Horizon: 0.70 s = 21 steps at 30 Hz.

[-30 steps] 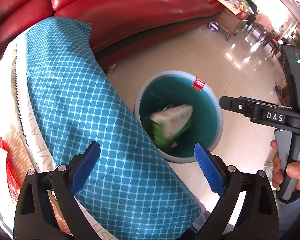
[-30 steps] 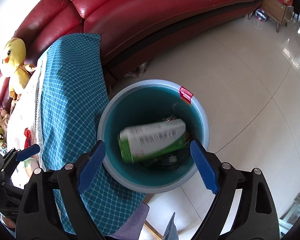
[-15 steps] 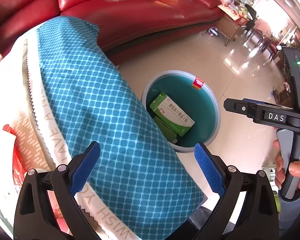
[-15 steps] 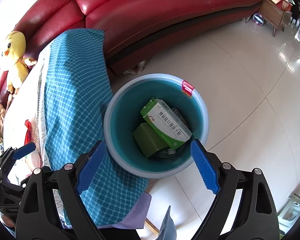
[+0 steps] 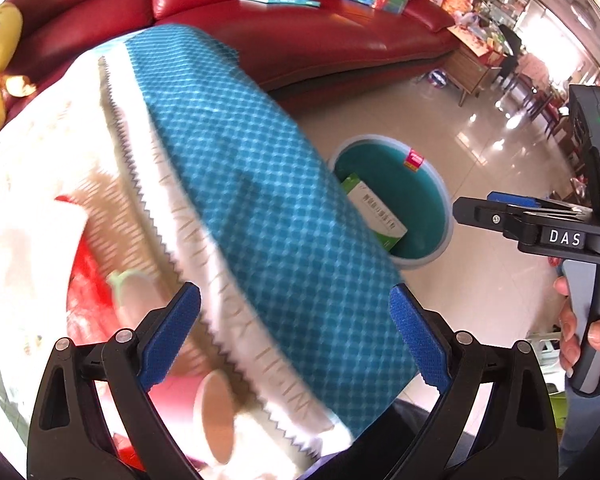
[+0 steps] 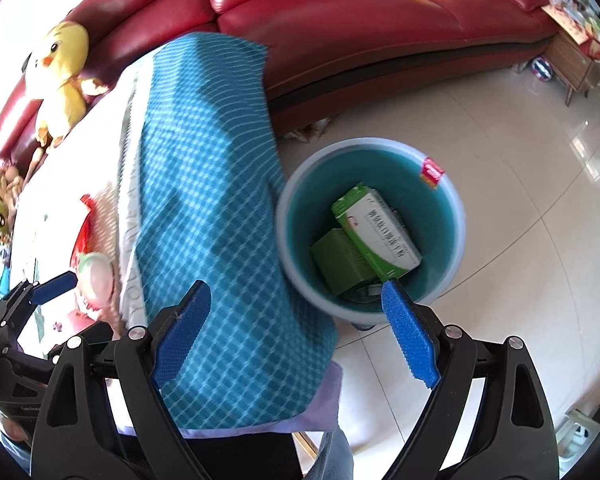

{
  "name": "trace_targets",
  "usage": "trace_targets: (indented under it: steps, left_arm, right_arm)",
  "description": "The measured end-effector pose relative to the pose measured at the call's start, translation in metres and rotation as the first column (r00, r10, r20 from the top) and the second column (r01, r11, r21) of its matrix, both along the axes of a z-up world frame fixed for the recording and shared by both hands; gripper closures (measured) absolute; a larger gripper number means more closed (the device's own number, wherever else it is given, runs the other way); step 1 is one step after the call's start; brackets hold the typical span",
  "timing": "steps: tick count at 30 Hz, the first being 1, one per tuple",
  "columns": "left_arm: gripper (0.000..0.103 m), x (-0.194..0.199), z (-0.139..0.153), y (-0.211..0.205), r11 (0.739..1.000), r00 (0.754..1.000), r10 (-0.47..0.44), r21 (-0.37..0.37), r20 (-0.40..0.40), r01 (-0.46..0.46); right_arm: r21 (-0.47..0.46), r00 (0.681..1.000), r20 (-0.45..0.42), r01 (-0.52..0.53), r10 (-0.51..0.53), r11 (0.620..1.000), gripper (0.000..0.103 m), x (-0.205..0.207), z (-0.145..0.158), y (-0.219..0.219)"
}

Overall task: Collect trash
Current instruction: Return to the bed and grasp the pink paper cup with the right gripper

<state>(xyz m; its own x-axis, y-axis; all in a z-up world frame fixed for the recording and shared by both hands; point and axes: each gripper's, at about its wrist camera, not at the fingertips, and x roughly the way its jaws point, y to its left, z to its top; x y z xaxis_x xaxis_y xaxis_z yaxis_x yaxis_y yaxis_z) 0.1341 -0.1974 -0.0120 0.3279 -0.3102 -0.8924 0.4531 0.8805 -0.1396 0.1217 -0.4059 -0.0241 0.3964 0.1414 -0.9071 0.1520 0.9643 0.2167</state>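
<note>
A white-and-green rectangular cardboard box (image 6: pixel 378 236), seen tumbling into the round teal plastic bin with pale rim (image 6: pixel 458 216) a second ago, is now settled slantwise inside it, leaning on a darker green carton (image 6: pixel 342 266); that drop is judged complete. Both views have since been drawn back from the bin over the counter draped in a teal grid-patterned cloth (image 6: pixel 204 184). The right gripper (image 6: pixel 296 334) is held wide open with nothing between its blue pads; the left gripper (image 5: pixel 296 338) likewise gapes, empty. Blurred red and pink items (image 5: pixel 88 304) are glimpsed on the counter, possibly further trash.
</note>
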Motion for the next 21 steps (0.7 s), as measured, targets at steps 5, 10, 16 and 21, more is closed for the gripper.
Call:
trace_targets:
  steps: [5,10,16,21]
  left_arm:
    - [0.008,-0.015,0.0,0.043,0.999,0.999,0.053,0.005,0.011,-0.053]
    - [0.008,-0.028,-0.001,0.088,0.992,0.992,0.123,0.021,0.01,-0.123]
    - [0.008,-0.045,-0.004,0.131,0.978,0.978,0.206,0.018,0.018,-0.206]
    - [0.008,-0.058,-0.01,0.168,0.962,0.963,0.27,0.022,0.015,-0.271]
  right_arm:
    - [-0.016,0.998,-0.002,-0.061,0.061,0.998,0.02,-0.008,0.002,0.034]
    - [-0.012,0.993,0.002,-0.114,0.114,0.993,0.02,-0.014,0.003,0.066]
    - [-0.027,0.978,0.009,-0.207,0.207,0.978,0.02,-0.027,0.009,0.107]
    - [-0.06,0.939,-0.009,-0.343,0.343,0.937,0.02,-0.029,0.01,0.152]
